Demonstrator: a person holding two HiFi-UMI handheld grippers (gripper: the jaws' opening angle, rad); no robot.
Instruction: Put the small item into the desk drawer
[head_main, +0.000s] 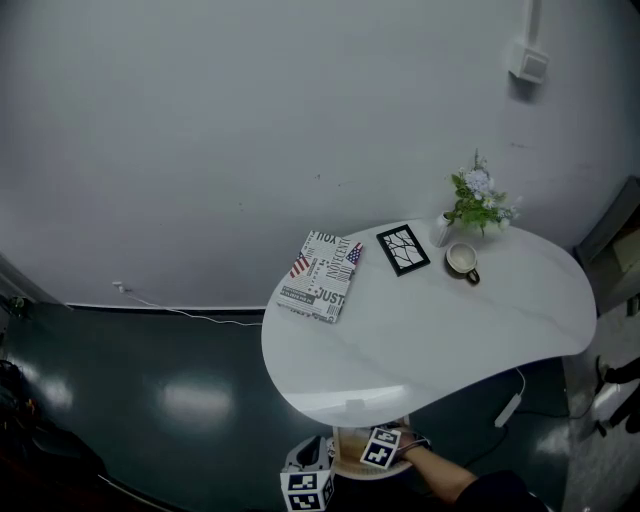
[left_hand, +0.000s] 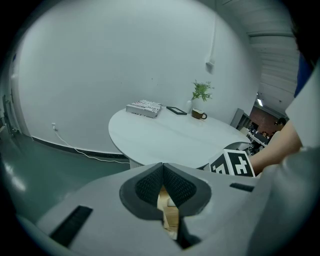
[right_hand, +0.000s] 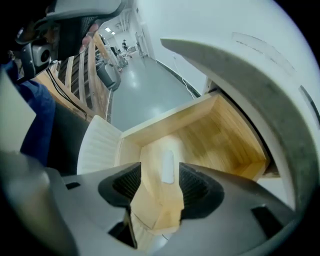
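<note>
A small white oblong item (right_hand: 167, 166) lies in the open wooden desk drawer (right_hand: 225, 135), which is pulled out from under the white table top (head_main: 450, 330). My right gripper (right_hand: 162, 172) reaches into the drawer with its jaws either side of the item; a gap shows on each side and the pads do not press on it. My left gripper (left_hand: 163, 172) is held beside it below the table's near edge, its pads meeting with nothing between them. In the head view only the two marker cubes, left (head_main: 308, 488) and right (head_main: 381, 447), show at the drawer.
On the table stand a printed book (head_main: 322, 276), a black picture frame (head_main: 403, 249), a cup (head_main: 462, 260) and a small potted plant (head_main: 478, 200). A white chair (right_hand: 97, 145) is next to the drawer. A cable (head_main: 190, 313) runs along the floor by the wall.
</note>
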